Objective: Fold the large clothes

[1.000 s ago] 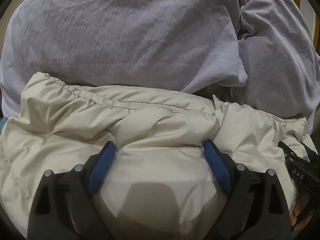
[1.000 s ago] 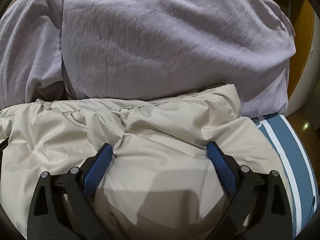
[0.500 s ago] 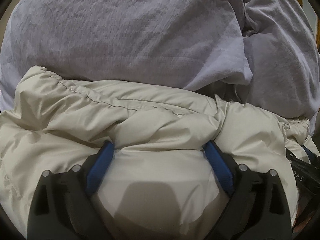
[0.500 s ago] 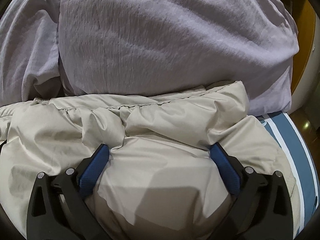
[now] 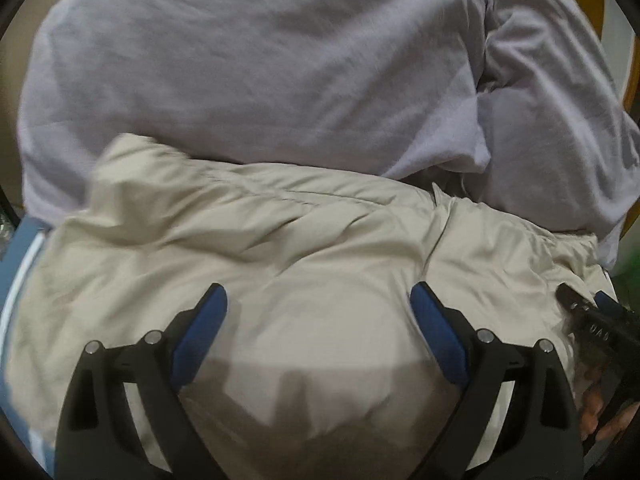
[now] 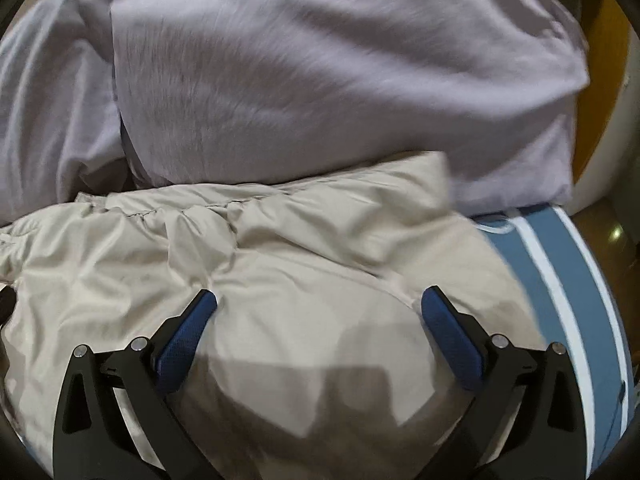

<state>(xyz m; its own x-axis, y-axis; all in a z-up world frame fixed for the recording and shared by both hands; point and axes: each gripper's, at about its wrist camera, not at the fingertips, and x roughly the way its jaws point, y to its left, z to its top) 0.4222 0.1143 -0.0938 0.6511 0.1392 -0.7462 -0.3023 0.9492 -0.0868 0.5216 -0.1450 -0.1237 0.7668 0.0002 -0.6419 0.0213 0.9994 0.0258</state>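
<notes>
Since a second ago, more blue striped sheet is uncovered on both sides as the one beige puffy jacket gets bunched inward. It's laid crumpled just before two lilac pillows. Left gripper and right gripper are both spread wide, nothing clamped, pressed onto the jacket.

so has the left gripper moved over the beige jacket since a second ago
Yes. The left gripper has pulled back toward the person: its jaws were pressed into a bulge of the beige jacket, and now more jacket shows between them and the lavender bedding.
</notes>
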